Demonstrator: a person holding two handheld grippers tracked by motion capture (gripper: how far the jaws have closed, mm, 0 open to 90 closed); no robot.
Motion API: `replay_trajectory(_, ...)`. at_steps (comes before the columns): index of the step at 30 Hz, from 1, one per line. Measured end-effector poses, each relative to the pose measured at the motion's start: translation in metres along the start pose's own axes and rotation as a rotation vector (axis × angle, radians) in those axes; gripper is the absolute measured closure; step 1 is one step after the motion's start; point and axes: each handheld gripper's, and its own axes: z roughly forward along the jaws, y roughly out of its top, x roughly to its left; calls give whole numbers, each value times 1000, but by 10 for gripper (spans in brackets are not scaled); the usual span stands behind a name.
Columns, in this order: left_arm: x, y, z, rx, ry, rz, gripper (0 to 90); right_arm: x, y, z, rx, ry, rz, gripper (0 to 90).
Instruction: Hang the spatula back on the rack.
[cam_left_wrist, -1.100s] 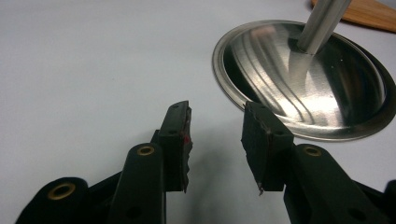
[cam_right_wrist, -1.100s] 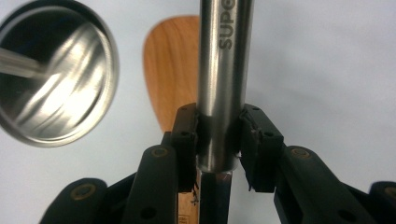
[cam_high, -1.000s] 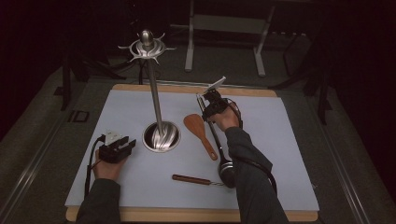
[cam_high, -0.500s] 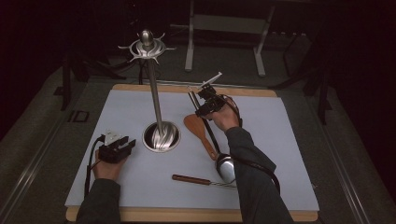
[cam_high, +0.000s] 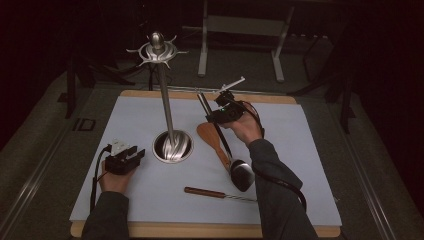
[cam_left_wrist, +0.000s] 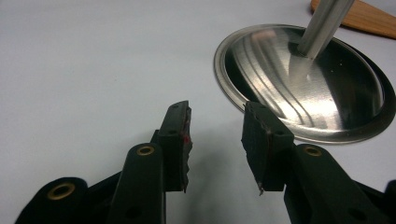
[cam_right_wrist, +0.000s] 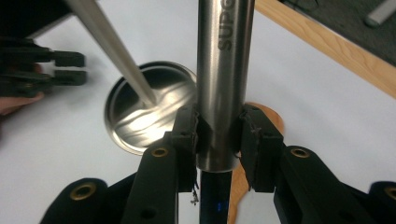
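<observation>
High view: the utensil stand (cam_high: 165, 107) rises left of centre on the white mat (cam_high: 310, 150). At centre, the right gripper (cam_high: 216, 116) pinches the ladle (cam_high: 242, 173)'s slick steel handle; bowl-heavy, grip near mid-handle. Lower left, the left gripper (cam_high: 131, 156) rests spread.

black grippers (cam_left_wrist: 215, 140), brass-ringed screw holes, ribbed pads, dark grey sleeves (cam_high: 280, 200).

We've got a shiny silver ladle (cam_high: 235, 160) with a black stem, and a tan wooden spatula (cam_high: 212, 140). The stand (cam_high: 172, 146) is polished steel on a pale blue-grey tabletop (cam_high: 310, 150) edged in light wood.
</observation>
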Motion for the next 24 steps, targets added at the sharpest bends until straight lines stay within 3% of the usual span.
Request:
replay_trajectory(9, 0, 0, 0, -2, 0, 0, 620, 9, -5, -14, -84, 43, -72, 692)
replay_trajectory(12, 0, 0, 0, -2, -1, -1, 619, 17, -8, -22, -122, 59, -121, 692)
replay_trajectory(18, 0, 0, 0, -2, 0, 0, 619, 27, -14, -31, -181, 84, -176, 693)
replay_trajectory(24, 0, 0, 0, -2, 0, 0, 618, 34, -19, -42, -226, 120, -205, 693)
